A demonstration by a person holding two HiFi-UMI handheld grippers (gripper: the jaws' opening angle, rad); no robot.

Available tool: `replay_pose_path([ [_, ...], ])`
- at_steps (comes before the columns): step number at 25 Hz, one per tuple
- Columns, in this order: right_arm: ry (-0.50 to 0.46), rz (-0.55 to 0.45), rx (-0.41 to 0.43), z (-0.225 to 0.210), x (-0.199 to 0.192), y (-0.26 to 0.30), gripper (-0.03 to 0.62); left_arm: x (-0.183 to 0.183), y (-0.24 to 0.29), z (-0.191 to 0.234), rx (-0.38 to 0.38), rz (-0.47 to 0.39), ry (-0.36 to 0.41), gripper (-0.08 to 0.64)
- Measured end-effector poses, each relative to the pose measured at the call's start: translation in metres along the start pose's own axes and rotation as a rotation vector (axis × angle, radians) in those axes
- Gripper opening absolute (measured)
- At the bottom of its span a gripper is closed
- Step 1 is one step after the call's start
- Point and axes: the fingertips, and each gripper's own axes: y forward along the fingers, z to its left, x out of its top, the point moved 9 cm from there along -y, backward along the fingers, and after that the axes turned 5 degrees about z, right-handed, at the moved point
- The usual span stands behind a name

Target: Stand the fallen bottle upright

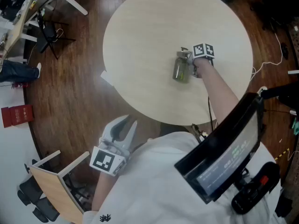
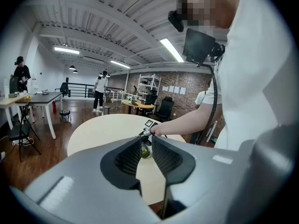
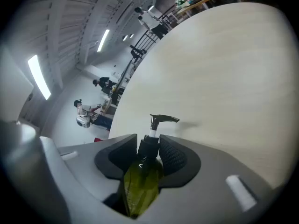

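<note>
Green pump bottle (image 3: 142,181): over round table (image 1: 149,41), collar clamped in right gripper (image 3: 148,146); base hidden below jaws. Left gripper (image 2: 146,148): jaws slightly apart, empty.

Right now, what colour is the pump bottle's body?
Olive green bottle, clearest in the right gripper view.

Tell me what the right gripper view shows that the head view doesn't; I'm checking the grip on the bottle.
Only the right gripper view: the right gripper has its jaws shut on the neck of the green bottle, just below the black pump. People stand far beyond the table.
Only the head view: the left gripper, empty and off the table above the wood floor, and a screen at the person's chest.
Both: the bottle in the right gripper, over the round table.
</note>
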Motion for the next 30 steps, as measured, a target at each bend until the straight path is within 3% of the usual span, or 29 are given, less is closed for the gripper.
replay_pose_path([
  [4,-0.228,-0.140,0.029,0.034,0.005,-0.021,0.133,0.006,0.007,0.004,-0.008,0.006,0.007,0.069],
  [9,-0.620,-0.279,-0.075,0.082,-0.004,-0.051,0.130,0.011,0.015,0.000,-0.043,0.016,0.011,0.069],
  [14,-0.847,-0.343,-0.167,0.105,-0.045,-0.066,0.130,0.014,0.014,-0.006,-0.082,0.004,0.013,0.069],
  [22,-1.050,-0.355,-0.285,0.110,-0.081,-0.068,0.135,0.004,-0.002,-0.017,-0.110,-0.011,0.048,0.069],
  [23,-1.052,-0.354,-0.299,0.109,-0.080,-0.067,0.139,0.002,-0.006,-0.018,-0.110,-0.016,0.059,0.069],
  [25,-1.034,-0.366,-0.330,0.108,-0.076,-0.071,0.221,-0.002,-0.017,-0.022,-0.107,-0.026,0.077,0.069],
  [30,-0.967,-0.472,-0.409,0.114,-0.095,-0.108,0.256,-0.026,-0.058,-0.035,-0.108,-0.076,0.133,0.069],
])
